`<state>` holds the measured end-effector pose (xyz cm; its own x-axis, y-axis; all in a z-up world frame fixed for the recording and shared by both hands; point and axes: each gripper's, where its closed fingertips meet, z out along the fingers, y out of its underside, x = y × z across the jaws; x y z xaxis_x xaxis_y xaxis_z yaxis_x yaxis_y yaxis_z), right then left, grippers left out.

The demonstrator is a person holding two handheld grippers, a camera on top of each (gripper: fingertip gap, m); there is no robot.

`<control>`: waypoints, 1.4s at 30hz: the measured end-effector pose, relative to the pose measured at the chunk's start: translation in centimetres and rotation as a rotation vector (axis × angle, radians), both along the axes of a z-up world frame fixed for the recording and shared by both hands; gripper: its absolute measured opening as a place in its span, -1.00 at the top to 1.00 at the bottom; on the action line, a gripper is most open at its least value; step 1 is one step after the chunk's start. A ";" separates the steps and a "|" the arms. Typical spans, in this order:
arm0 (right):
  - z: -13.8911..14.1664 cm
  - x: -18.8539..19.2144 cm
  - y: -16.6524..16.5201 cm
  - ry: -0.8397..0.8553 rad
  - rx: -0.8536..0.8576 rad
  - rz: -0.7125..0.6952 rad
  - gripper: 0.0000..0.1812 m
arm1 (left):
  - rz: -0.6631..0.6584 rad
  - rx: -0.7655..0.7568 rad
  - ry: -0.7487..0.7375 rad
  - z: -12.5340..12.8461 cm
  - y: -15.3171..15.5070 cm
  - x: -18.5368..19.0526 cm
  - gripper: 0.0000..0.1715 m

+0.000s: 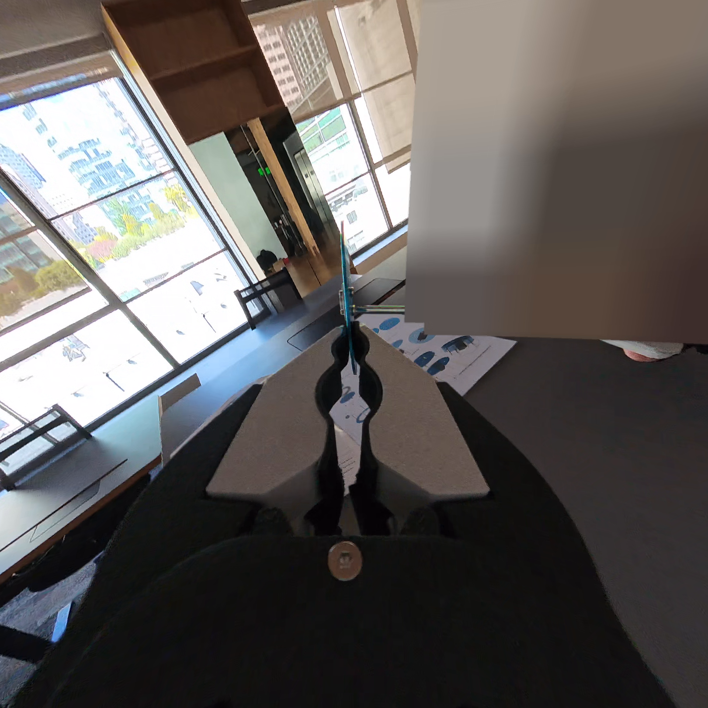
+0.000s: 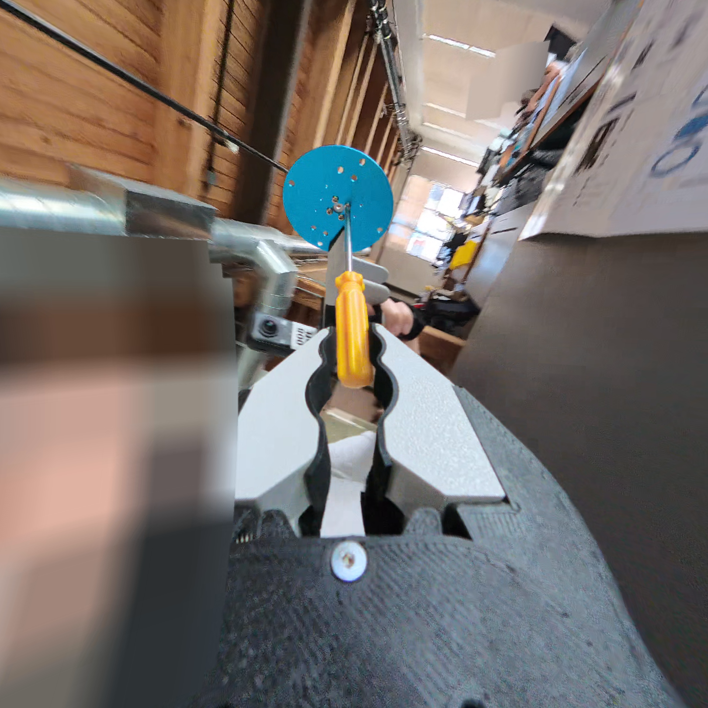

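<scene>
Your left claw (image 1: 350,337) is clenched on the lower rim of a thin blue disc (image 1: 346,283), which stands upright and edge-on between the fingertips, lifted clear of the dark tabletop (image 1: 574,440). A metal shaft (image 1: 379,307) meets the disc from the right at about its middle. On the tabletop beyond the claw lies a white printed sheet (image 1: 459,360) with blue drawings.

Your right claw (image 2: 352,344) is clamped around the handle of an orange screwdriver (image 2: 352,329). The screwdriver points forward along the fingers, and its tip sits on a small screw (image 2: 338,207) near the centre of the blue disc (image 2: 325,184), which faces you flat-on and shows many small holes.
</scene>
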<state>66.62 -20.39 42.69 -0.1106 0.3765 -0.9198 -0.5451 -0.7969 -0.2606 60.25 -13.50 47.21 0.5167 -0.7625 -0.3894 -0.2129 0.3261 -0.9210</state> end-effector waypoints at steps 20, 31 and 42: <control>-2.0 2.5 1.3 -1.496 1.103 -0.317 0.84 | -0.021 -0.896 0.196 -10.9 3.2 -1.3 1.00; -5.1 0.3 0.7 -1.939 1.476 -0.252 0.83 | -0.041 -0.905 0.332 -13.0 1.6 -0.5 1.00; -6.7 -0.1 0.8 -1.992 1.517 -0.190 0.83 | -0.042 -0.911 0.333 -13.0 1.6 -0.6 1.00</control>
